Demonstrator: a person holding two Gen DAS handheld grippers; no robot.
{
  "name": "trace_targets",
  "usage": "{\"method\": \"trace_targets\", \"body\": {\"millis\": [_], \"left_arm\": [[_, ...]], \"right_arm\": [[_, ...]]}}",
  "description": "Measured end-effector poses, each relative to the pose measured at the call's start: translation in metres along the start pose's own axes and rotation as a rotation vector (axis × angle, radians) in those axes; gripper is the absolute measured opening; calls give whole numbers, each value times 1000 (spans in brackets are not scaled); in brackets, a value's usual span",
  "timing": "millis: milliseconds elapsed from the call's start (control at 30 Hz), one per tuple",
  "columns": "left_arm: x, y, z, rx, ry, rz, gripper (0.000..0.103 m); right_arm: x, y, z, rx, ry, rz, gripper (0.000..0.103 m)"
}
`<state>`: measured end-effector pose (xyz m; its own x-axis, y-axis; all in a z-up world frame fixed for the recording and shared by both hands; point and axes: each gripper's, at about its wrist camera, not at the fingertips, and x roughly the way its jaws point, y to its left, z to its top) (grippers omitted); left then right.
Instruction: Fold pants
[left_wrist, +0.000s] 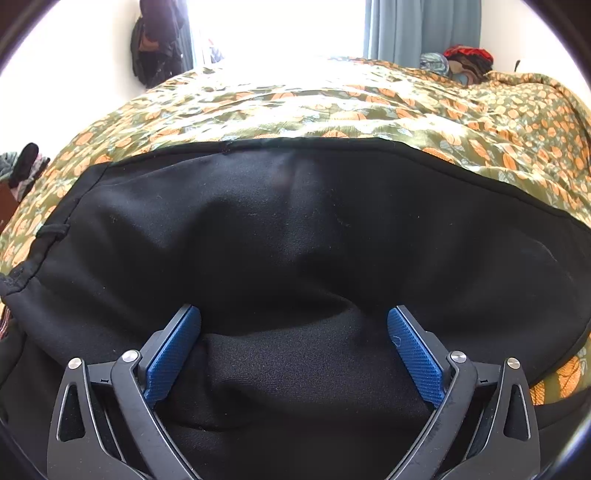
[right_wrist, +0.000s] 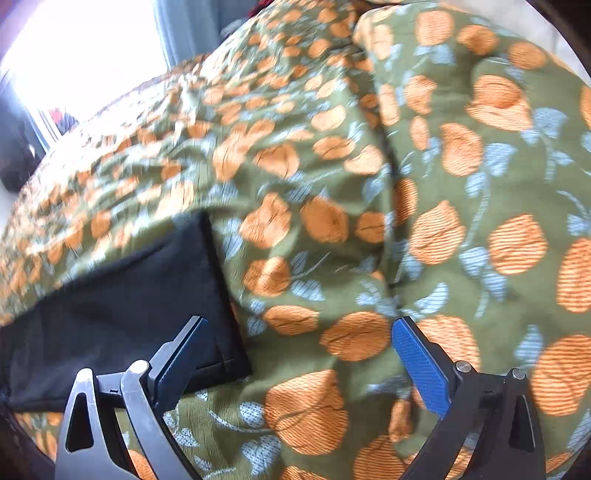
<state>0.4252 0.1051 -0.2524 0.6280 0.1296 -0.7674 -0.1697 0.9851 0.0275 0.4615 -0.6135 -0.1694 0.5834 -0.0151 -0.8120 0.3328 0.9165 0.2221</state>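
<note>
The black pants (left_wrist: 295, 229) lay on a bed covered with a green bedspread (left_wrist: 332, 103) printed with orange fruits and pale blue leaves. In the left wrist view the dark cloth filled most of the picture, with its far edge running in a curve across the bedspread and a seam with a small cord visible at the left side. The left gripper (left_wrist: 294, 321) was spread wide, and a raised fold of the black cloth sat between its two blue pads (left_wrist: 170, 358); the pads were beside the fold, but they were not pressed together on it. In the right wrist view, which was a little blurred, a hemmed end of the pants (right_wrist: 147, 295) lay flat on the bedspread (right_wrist: 443, 184) at the lower left. The right gripper (right_wrist: 298, 326) was also spread wide, its left finger over the corner of that hem and its right finger (right_wrist: 421, 365) over the bare bedspread. Nothing was pinched between them. Behind the bed stood a bright window with a blue curtain (left_wrist: 417, 29), and some dark clothes (left_wrist: 159, 40) hung by the wall.
</note>
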Motion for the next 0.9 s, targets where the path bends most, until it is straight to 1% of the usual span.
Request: {"method": "trace_targets", "body": {"millis": [33, 67, 100, 133, 167, 200, 233, 267, 300, 367, 433, 467, 500, 533, 567, 600, 633, 667, 700, 733, 767, 833, 867, 900], "left_arm": [[0, 0, 0, 1, 0, 1, 101], [0, 0, 0, 1, 0, 1, 101], [0, 0, 0, 1, 0, 1, 101], [0, 0, 0, 1, 0, 1, 101], [0, 0, 0, 1, 0, 1, 101], [0, 0, 0, 1, 0, 2, 101], [0, 0, 0, 1, 0, 2, 101], [0, 0, 0, 1, 0, 2, 101], [0, 0, 0, 1, 0, 2, 101], [0, 0, 0, 1, 0, 1, 101], [0, 0, 0, 0, -1, 1, 101], [0, 0, 0, 0, -1, 2, 101], [0, 0, 0, 0, 0, 2, 101], [0, 0, 0, 0, 0, 2, 101], [0, 0, 0, 0, 0, 2, 101], [0, 0, 0, 0, -1, 2, 102], [0, 0, 0, 0, 0, 2, 102], [0, 0, 0, 0, -1, 2, 102], [0, 0, 0, 0, -1, 3, 102], [0, 0, 0, 1, 0, 3, 102], [1, 0, -1, 1, 0, 4, 102], [1, 0, -1, 1, 0, 5, 102], [1, 0, -1, 1, 1, 5, 102], [1, 1, -1, 2, 2, 7, 102]], "right_arm": [[-7, -4, -1, 51, -12, 98, 99], [-10, -7, -5, 112, -10, 214, 99], [-8, -9, -11, 183, 8, 341, 99], [0, -9, -20, 255, 47, 458, 99], [10, 3, -30, 319, 91, 540, 99], [20, 10, -39, 362, 128, 584, 99], [29, 13, -46, 384, 150, 585, 99], [38, 16, -50, 393, 158, 555, 98], [46, 16, -50, 401, 153, 518, 95], [58, 16, -45, 444, 108, 464, 88], [62, 11, -36, 491, 50, 427, 84], [65, 13, -32, 497, 30, 392, 77], [68, 18, -28, 486, 25, 344, 64], [69, 23, -24, 457, 25, 284, 54], [67, 29, -20, 414, 17, 229, 31], [61, 38, -17, 362, -3, 204, 28], [49, 42, -16, 296, -38, 196, 27], [38, 55, -14, 216, -65, 211, 26], [26, 69, -14, 131, -78, 257, 25], [10, 83, -17, 36, -87, 323, 25], [-7, 102, -23, -79, -93, 381, 25], [-51, 136, -53, -363, -102, 447, 25], [-70, 151, -70, -495, -94, 479, 22], [-88, 159, -97, -606, -80, 490, 21]]}}
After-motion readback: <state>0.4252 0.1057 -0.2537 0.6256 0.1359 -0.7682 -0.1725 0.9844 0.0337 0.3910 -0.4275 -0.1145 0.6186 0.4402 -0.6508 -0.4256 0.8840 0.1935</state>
